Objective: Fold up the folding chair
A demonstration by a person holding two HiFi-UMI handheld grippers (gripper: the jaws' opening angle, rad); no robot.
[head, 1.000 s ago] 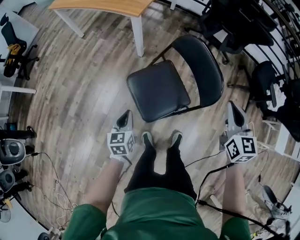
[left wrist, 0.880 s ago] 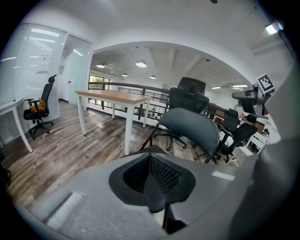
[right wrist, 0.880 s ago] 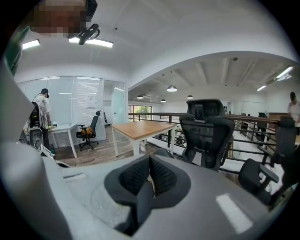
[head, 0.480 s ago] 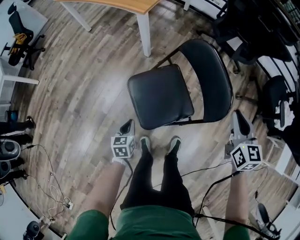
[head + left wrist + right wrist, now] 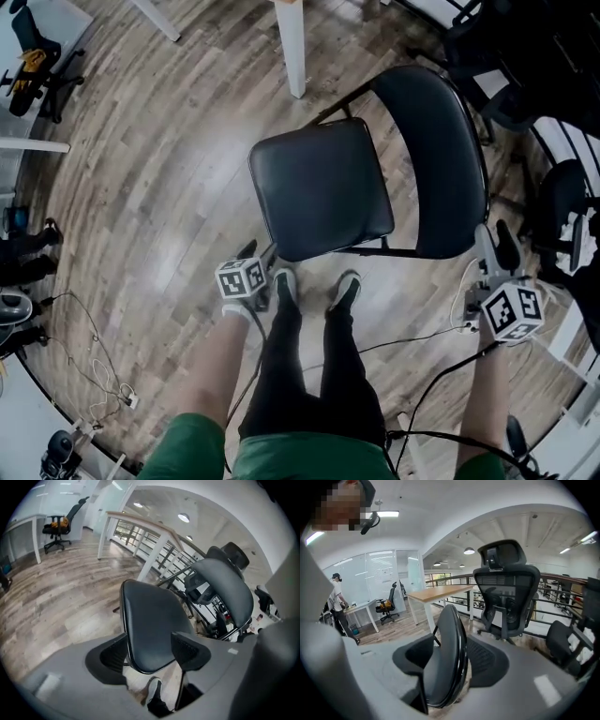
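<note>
Wood-plank floor, white table leg

The left forearm and right forearm reach down. The left claw tilts steeply down, its jaws just opened wide, the seat edge between them, unpressed. The right claw points less steeply, jaws likewise just opened, astride the backrest edge

Wood floor w/ white table leg, cables & office chair nearby.

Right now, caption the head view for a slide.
Left tongs and right tongs, jaws just opening, bracket the unfolded folding chair at seat corner and backrest edge.
</note>
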